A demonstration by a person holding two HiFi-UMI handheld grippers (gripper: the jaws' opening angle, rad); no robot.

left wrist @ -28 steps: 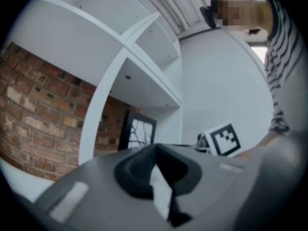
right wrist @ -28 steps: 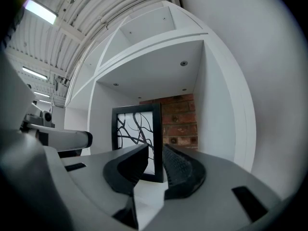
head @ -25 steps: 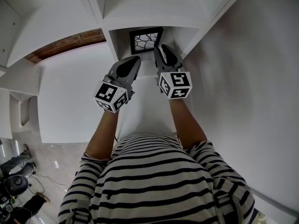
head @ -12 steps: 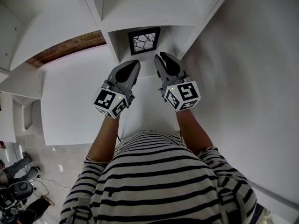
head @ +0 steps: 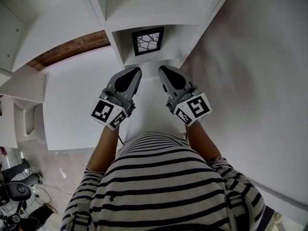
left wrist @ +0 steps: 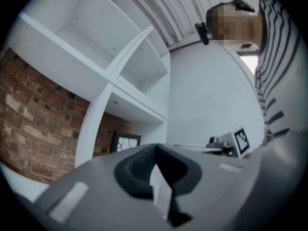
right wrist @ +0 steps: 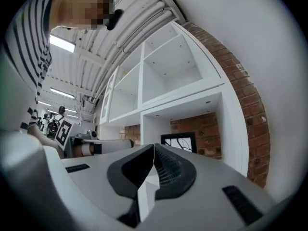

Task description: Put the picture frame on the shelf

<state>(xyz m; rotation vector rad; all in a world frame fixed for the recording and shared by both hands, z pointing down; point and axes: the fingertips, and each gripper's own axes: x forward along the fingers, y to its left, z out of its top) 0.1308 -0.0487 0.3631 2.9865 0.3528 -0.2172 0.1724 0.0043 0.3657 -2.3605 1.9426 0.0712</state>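
A black picture frame (head: 147,41) with a white branch-pattern print stands upright at the back of a white shelf compartment (head: 153,57). It also shows in the left gripper view as the picture frame (left wrist: 124,141) and in the right gripper view as the picture frame (right wrist: 180,141) against the brick wall. My left gripper (head: 136,71) and right gripper (head: 162,70) sit side by side in front of the compartment, apart from the frame. Both are shut with nothing between the jaws.
The white shelf unit (right wrist: 163,81) has several open compartments above and beside the frame's one. A brick wall (head: 72,47) shows behind the unit. A white wall (head: 250,90) stands on the right. Cables and gear lie on the floor (head: 19,196) at lower left.
Both grippers have drawn back from the shelf compartment toward the person, leaving the frame standing inside. The gap between grippers and frame has grown.
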